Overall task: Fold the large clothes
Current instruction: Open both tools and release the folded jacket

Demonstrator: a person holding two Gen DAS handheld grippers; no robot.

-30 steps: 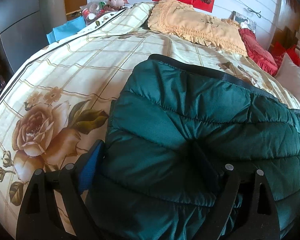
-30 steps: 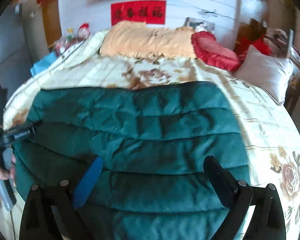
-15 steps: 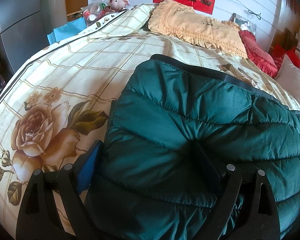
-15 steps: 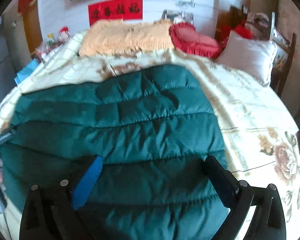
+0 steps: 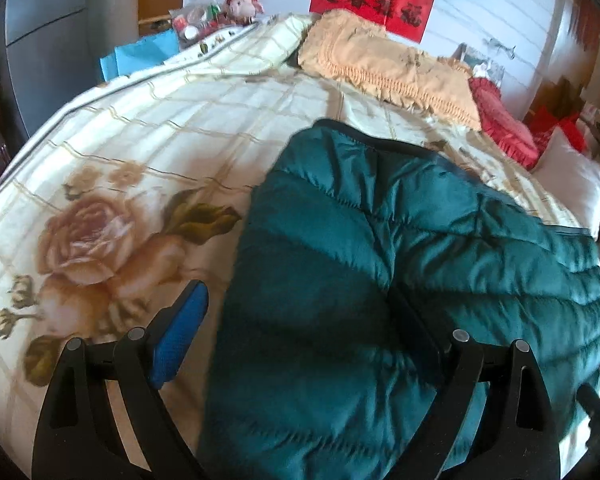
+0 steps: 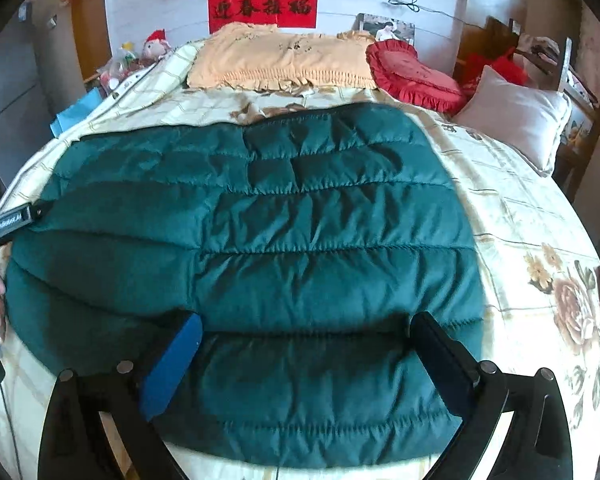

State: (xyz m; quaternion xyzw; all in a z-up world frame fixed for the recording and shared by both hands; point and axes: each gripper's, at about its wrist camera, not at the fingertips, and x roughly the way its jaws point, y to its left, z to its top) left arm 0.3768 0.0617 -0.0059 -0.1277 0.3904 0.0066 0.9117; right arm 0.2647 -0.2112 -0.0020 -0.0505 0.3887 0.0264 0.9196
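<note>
Quilted dark green jacket (image 6: 260, 220), slightly shiny padded cloth with stitched seams. Beneath it, a matt floral cloth bedspread (image 5: 140, 152). Far off, a fringed cloth pillow (image 6: 284, 60).

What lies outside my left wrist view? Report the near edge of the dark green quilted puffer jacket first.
Observer: In the right wrist view the near edge of the dark green quilted puffer jacket rests flat on the cream floral bedspread.
Operator: Now give me the right gripper.
Observer: The right gripper is open, both fingers over the jacket just above that edge and pinching nothing.
Operator: Check the bedspread past the jacket's right side.
Observer: Only bedspread shows there, with a printed brown rose.
</note>
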